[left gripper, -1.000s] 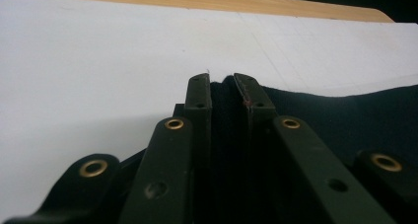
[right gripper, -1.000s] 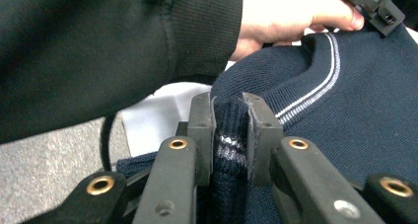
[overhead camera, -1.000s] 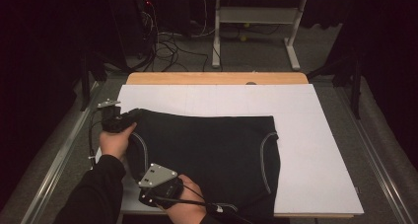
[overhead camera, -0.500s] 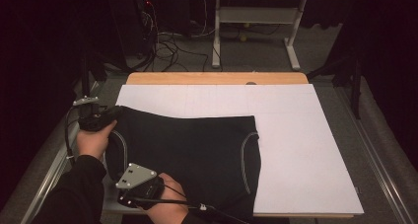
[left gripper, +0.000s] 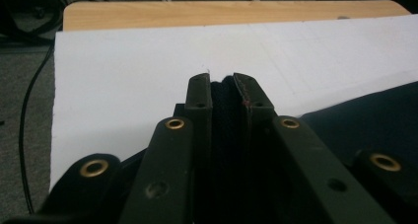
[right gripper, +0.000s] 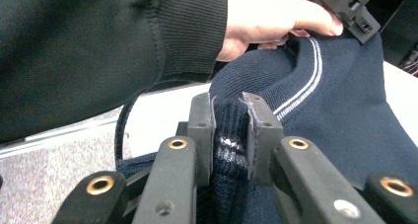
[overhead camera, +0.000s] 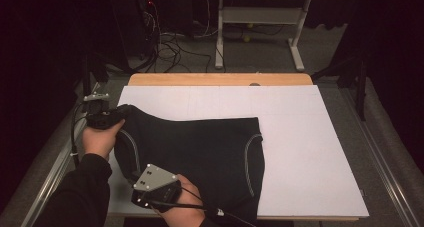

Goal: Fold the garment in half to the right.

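A: A dark room with cables on the floor is sitting behind the bench, which is carrying a wide white board. Where is the garment lying?

B: The dark navy knitted garment with pale stripe trim is lying on the board's left half, its left edge being lifted. The left tongs are pinching the far corner, nearly shut on the fabric. The right tongs are clamping the striped near edge just as tightly.

A: How should this lift be going?

B: I'd judge both hands should be rising evenly, keeping the held edge taut so the fold is landing square without dragging the garment off the board.
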The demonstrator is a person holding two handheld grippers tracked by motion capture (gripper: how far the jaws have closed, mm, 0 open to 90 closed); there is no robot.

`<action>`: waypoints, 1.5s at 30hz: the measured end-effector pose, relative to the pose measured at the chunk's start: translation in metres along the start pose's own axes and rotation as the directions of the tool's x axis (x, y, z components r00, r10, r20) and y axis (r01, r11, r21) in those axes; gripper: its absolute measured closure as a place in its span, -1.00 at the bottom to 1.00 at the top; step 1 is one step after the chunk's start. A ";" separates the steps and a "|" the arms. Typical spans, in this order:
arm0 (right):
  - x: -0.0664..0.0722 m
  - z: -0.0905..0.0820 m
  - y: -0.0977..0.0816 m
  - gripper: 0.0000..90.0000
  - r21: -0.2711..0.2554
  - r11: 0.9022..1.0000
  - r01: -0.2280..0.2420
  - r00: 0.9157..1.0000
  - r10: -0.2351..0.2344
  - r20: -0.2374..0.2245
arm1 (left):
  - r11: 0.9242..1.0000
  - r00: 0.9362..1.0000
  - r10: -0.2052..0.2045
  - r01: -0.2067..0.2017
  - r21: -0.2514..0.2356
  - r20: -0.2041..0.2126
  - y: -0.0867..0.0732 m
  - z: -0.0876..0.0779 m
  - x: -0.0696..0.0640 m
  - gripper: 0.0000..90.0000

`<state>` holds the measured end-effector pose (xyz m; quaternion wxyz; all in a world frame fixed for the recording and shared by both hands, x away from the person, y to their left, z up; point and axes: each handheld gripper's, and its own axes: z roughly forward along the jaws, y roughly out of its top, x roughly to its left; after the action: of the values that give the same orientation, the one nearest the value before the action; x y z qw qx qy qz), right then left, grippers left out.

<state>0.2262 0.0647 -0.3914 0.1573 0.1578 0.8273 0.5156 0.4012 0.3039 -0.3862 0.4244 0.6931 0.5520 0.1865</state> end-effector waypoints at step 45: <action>-0.065 -0.126 -0.088 0.71 -0.081 0.991 -0.110 0.970 0.125 0.208 | 0.990 0.986 0.144 -0.143 -0.015 0.082 0.033 0.087 -0.155 0.66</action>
<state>0.2231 -0.1009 -0.4116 0.2195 0.2550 0.7766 0.5326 0.4346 0.1264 -0.3768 0.4357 0.7362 0.4816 0.1903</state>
